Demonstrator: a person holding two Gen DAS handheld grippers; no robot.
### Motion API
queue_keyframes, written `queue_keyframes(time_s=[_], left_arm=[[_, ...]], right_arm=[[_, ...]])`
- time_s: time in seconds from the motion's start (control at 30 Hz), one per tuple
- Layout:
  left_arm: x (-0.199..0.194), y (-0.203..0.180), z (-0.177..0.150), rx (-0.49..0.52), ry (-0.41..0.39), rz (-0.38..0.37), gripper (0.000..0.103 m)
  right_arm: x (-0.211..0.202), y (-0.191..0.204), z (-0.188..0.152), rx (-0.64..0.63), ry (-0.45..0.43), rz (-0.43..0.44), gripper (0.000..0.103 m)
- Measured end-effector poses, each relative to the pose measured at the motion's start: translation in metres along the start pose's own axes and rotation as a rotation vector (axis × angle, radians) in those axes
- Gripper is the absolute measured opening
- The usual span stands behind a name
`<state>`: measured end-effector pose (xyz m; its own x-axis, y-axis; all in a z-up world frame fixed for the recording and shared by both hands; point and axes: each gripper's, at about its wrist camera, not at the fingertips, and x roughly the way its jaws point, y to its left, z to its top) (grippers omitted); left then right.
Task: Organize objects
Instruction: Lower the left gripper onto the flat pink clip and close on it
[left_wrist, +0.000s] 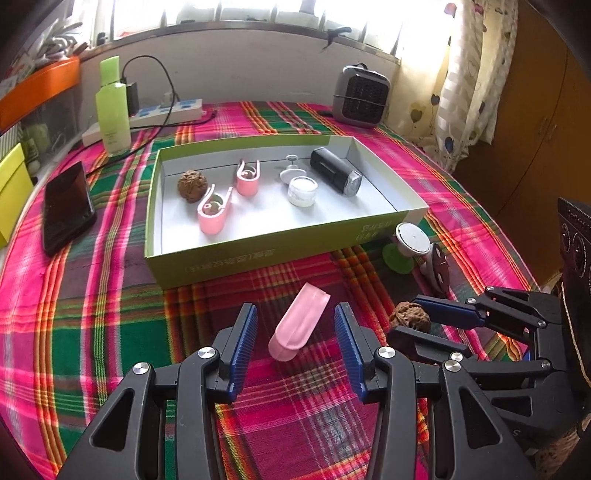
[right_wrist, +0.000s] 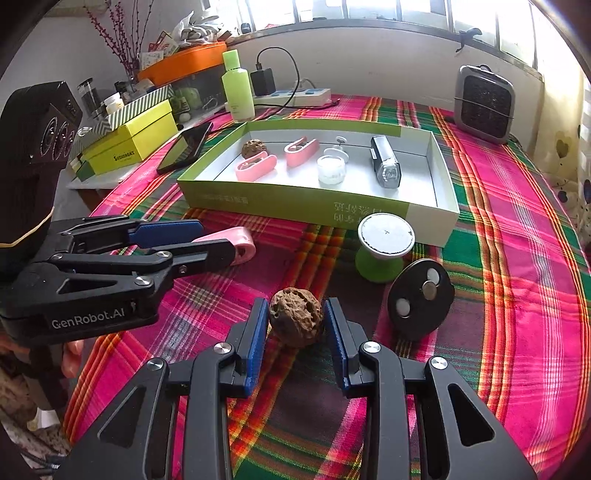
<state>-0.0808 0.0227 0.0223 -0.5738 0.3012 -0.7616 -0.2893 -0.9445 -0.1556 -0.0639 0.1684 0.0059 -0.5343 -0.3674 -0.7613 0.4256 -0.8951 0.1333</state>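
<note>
Left wrist view. The left gripper (left_wrist: 295, 325) points down at the plaid pink-and-green tablecloth (left_wrist: 92, 314), its blue ribbed pads spread to either side of a pale pink plastic clip (left_wrist: 300, 322). A clear gap shows on both sides, so the pads bracket the clip without touching it. The clip's long axis runs from its rounded fold near the camera up and to the right, toward the shallow green cardboard box with a white interior (left_wrist: 258, 254). That axis lies roughly along the fingers' line, so closing would probably squeeze the clip across its narrow width. Inside the box lie a brown wrinkled walnut (left_wrist: 192, 184), two matching pink clips (left_wrist: 229, 199), a small clear jar (left_wrist: 303, 191) and a black cylindrical torch (left_wrist: 334, 173), apparently laid out by kind. At the right edge the right gripper (left_wrist: 417, 321) pinches a second walnut.

Right wrist view. The right gripper (right_wrist: 295, 317) has its pads pressed against both flanks of the brown wrinkled loose walnut (right_wrist: 295, 315), which sits on the cloth or only just above it; contact with the cloth cannot be told. Being round, this walnut has no marked long axis. Beside it on the cloth stand a white-topped green spool-shaped stand (right_wrist: 384, 243) and a dark oval disc with metal studs (right_wrist: 421, 299), both outside the box and presumably not yet sorted. At left the left gripper (right_wrist: 221, 242) straddles the pink clip.
</note>
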Motion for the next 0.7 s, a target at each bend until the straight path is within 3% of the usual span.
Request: queue_keyframes(time_s=[0.7], left_arm=[[0.016, -0.002, 0.002, 0.014, 0.003, 0.057, 0.04]], right_arm=[[-0.001, -0.001, 0.0, 0.008, -0.003, 0.002, 0.033]])
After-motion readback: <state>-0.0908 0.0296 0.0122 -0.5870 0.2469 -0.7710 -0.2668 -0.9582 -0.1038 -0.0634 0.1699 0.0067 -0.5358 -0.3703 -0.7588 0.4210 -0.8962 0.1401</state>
